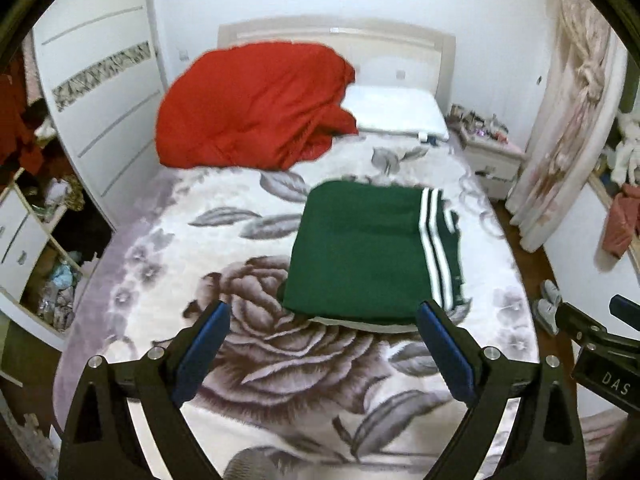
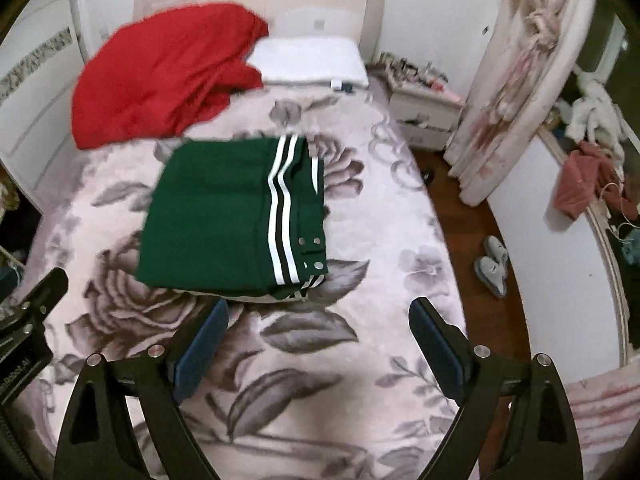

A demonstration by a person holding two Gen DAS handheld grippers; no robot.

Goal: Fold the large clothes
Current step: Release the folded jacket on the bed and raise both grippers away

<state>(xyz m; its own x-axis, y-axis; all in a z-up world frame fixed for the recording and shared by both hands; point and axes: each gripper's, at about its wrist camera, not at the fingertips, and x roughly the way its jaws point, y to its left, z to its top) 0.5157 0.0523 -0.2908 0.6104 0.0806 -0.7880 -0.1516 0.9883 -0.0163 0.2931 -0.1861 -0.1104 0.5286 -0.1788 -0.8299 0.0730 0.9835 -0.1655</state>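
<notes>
Green garment (image 1: 368, 252) lies folded on the bed (image 1: 160, 240). Left tool (image 1: 324, 320) and right tool (image 2: 320, 316) hang above it, both spread wide and empty.

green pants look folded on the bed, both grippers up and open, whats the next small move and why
Probably pull both grippers back and leave the green pants alone. They lie as a compact, squared stack on the floral blanket, stripes lined up along one edge. The left gripper and right gripper both hang clear of the cloth, open and empty. If more folding is wanted, the bunched red bedding near the pillow looks next.
</notes>
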